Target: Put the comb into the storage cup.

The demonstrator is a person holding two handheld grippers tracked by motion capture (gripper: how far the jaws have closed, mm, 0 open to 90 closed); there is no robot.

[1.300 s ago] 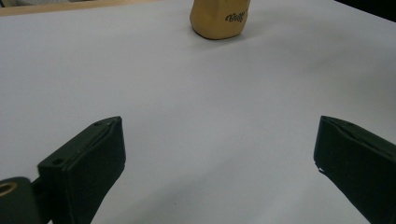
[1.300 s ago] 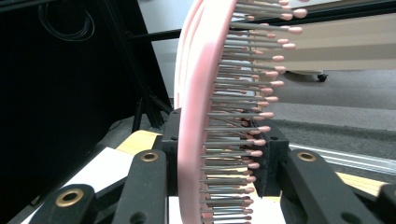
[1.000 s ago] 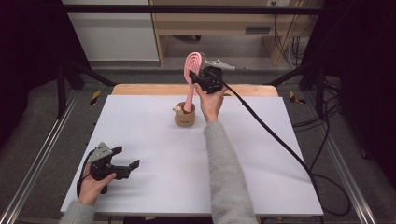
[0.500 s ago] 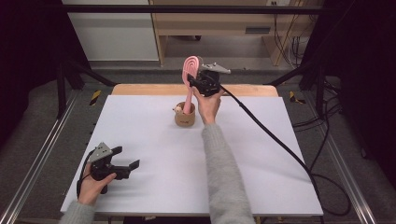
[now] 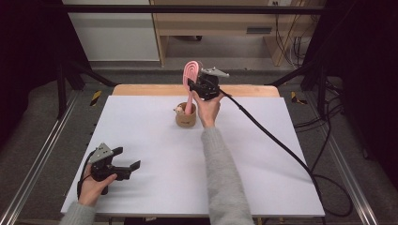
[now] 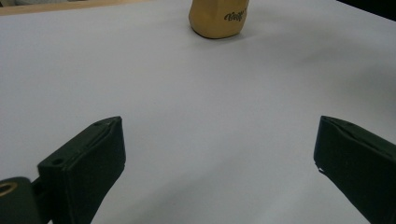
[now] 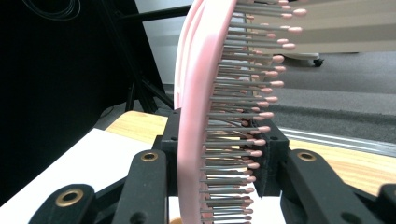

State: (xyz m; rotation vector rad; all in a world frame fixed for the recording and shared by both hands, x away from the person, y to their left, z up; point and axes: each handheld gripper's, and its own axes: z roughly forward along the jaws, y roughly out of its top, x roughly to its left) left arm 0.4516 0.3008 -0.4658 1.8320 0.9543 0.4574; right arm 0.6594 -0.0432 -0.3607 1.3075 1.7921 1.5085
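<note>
White sheet: we see one pale sheet (image 5: 155,140) covering the table, with a strip of bare wood (image 5: 141,90) at its far edge.
Room: we count one grey floor (image 5: 47,112), dark frame rails at both sides, and one light wooden bench (image 5: 211,21) against the back wall.
Left gripper (image 5: 133,167): we find one, low at the near left corner of the sheet, in a hand; its jaws stand wide apart with nothing between them.
Cup (image 5: 186,117): we count one tan cup, upright on the far middle of the sheet, well apart from the left gripper; printing shows on its side in the left gripper view (image 6: 218,18).
Small figure (image 5: 179,110): one pale thing sits at the cup's rim; we cannot tell what it is.
Hairbrush (image 5: 190,77): one, pink, upright, its handle down in the cup.
Right gripper (image 5: 193,87): one, above the cup, clenched on the hairbrush head.
Cable (image 5: 277,140): one black cable trails from it to the right, off the table.
</note>
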